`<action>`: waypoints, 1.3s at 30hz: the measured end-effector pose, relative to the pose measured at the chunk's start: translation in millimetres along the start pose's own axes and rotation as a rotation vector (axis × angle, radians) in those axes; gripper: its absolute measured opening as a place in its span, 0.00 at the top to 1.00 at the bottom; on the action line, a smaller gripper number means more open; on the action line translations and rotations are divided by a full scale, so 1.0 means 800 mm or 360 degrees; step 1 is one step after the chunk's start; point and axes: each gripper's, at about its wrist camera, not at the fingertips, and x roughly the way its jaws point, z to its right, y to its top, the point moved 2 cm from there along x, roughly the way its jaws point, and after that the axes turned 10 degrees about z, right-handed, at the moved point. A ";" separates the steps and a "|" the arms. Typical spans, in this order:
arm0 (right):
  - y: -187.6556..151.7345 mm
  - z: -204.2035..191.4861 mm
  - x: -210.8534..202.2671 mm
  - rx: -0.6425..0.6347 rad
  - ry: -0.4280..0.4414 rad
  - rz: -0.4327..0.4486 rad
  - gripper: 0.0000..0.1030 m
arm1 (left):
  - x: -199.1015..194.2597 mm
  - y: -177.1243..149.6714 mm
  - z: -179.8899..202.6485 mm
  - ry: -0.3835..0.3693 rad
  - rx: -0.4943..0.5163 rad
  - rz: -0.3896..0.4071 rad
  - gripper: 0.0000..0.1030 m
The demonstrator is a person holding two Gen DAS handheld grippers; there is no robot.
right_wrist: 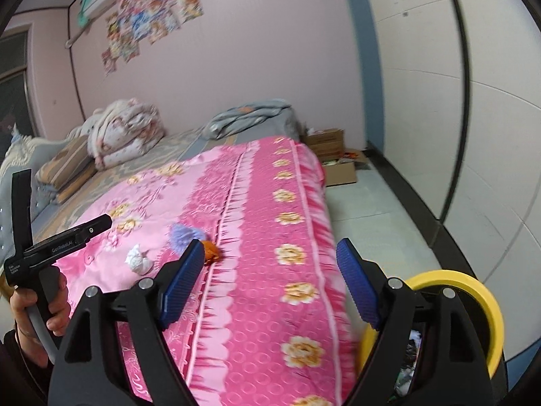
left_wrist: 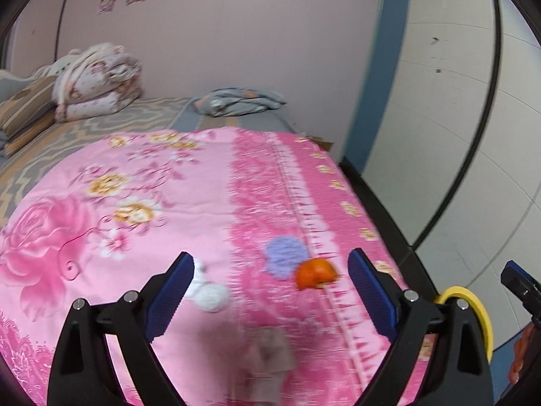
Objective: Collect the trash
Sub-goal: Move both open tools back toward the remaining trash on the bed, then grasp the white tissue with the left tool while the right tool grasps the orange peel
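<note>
On the pink flowered bedspread lie a white crumpled tissue, a fluffy purple scrap and an orange peel. A blurred brownish scrap lies nearer the camera. My left gripper hovers open over them with nothing between its fingers. My right gripper is open and empty above the bed's right edge, with the tissue, purple scrap and peel at its left finger. A yellow-rimmed bin holding trash stands on the floor beside the bed.
Folded quilts and pillows sit at the head of the bed, a grey blanket at the far side. Cardboard boxes stand on the floor past the bed. A hand holds the left gripper's handle.
</note>
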 end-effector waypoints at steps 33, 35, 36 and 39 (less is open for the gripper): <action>-0.096 -0.121 0.299 -0.0166 0.0238 -0.0516 0.23 | 0.144 -0.091 -0.113 0.0060 -0.0299 -0.0298 0.15; -0.102 -0.121 0.306 -0.0146 0.0256 -0.0540 0.23 | 0.148 -0.094 -0.111 0.0054 -0.0283 -0.0310 0.19; -0.104 -0.121 0.309 -0.0131 0.0264 -0.0544 0.23 | 0.150 -0.096 -0.110 0.0058 -0.0272 -0.0312 0.20; -0.106 -0.119 0.316 -0.0094 0.0287 -0.0545 0.23 | 0.153 -0.098 -0.107 0.0042 -0.0253 -0.0317 0.24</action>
